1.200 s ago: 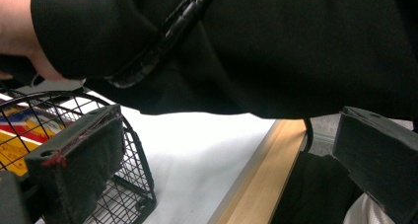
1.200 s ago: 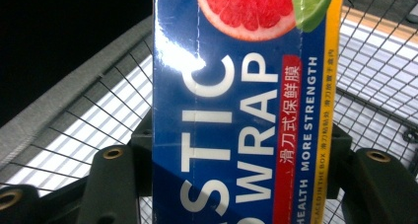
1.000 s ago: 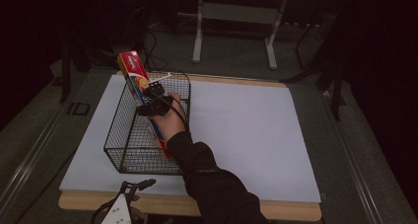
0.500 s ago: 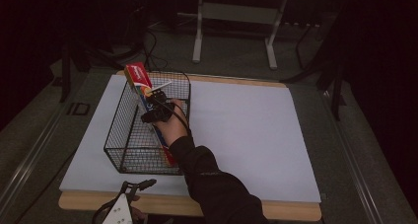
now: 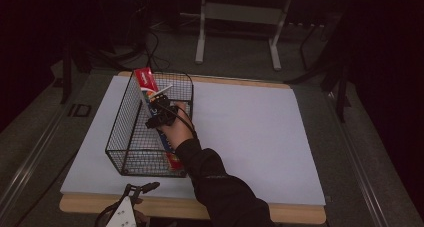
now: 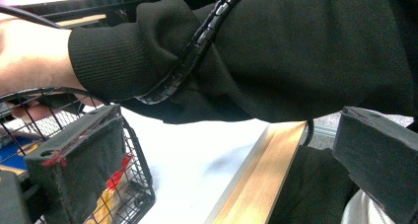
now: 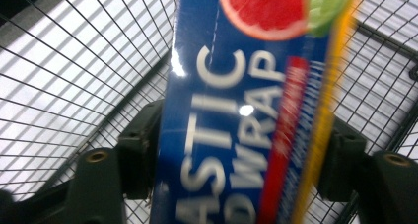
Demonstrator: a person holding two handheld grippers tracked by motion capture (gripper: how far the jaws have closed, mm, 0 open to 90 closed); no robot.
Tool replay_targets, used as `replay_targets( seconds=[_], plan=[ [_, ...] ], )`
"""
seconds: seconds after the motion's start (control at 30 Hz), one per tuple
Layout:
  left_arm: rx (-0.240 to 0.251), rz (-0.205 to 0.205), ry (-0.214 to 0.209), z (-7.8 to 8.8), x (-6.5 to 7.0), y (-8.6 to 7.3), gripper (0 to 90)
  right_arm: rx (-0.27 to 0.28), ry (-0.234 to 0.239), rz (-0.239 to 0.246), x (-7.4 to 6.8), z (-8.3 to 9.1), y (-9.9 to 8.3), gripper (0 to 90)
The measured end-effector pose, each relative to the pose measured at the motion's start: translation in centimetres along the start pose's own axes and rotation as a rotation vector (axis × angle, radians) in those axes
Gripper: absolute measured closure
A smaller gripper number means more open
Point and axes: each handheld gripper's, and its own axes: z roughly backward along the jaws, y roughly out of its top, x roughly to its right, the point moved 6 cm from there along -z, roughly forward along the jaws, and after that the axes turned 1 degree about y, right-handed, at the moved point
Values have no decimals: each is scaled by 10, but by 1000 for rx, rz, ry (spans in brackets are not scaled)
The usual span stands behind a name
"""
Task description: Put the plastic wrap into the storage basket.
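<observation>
The plastic wrap box [image 7: 241,115] is long and narrow, deep blue with white lettering, a red stripe and a yellow edge along one side, and a grapefruit slice printed near its far end. From the high view I see the box [image 5: 146,82] lying tilted in the wire basket [image 5: 131,121], its red end propped up over the far rim and its near end down at the near wall. My right gripper [image 5: 161,114] is over the middle of the box inside the basket; its jaws have just been opening, and in the right gripper view they stand on either side of the box with a gap at the right pad, so they no longer pinch it. Compared with a second ago, the box has sunk lower into the basket. My left gripper [image 5: 142,188] sits at the table's near edge, jaws spread, nothing between them.
</observation>
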Motion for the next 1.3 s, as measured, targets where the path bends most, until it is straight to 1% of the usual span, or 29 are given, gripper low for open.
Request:
replay_targets(
  seconds=[0.03,0.13,0.23,0.33,0.43,0.5,0.53,0.6,0.67,0.7,0.77,0.9,1.1,1.2,1.3],
  plan=[
    [0,0,0,0,0,0,1,3,-10,3,2,0,-1,319],
    [0,0,-1,0,0,0,1,20,8,-15,3,3,1,332],
    [-5,-2,-3,-1,0,-1,1,35,13,-10,3,7,3,329],
    [-5,-2,-4,-1,1,-1,1,41,18,-10,3,11,4,311],
    [-6,-1,-4,-1,0,-1,1,53,34,-8,4,14,4,291],
    [-7,-2,-3,-1,0,-1,1,62,57,-15,4,16,4,251],
    [-9,-2,-5,-1,1,-1,1,70,66,-19,5,18,3,245],
    [-11,-3,-4,-1,1,-1,1,88,90,-14,5,23,3,191],
    [-12,-4,-5,-2,1,-1,1,103,97,-1,6,28,2,181],
    [-12,-3,-5,-2,1,-1,1,103,106,20,7,31,1,161],
    [-13,-3,-5,-2,1,-2,1,105,117,36,7,35,-1,158],
    [-14,-1,-6,-3,1,-2,1,118,124,67,11,44,-6,148],
    [-17,0,-9,-4,1,-2,1,161,156,66,19,62,-13,144],
    [-21,0,-10,-5,1,-3,1,178,181,56,23,72,-18,143],
    [-20,0,-11,-5,1,-2,1,193,172,66,30,80,-23,135]
  ],
)
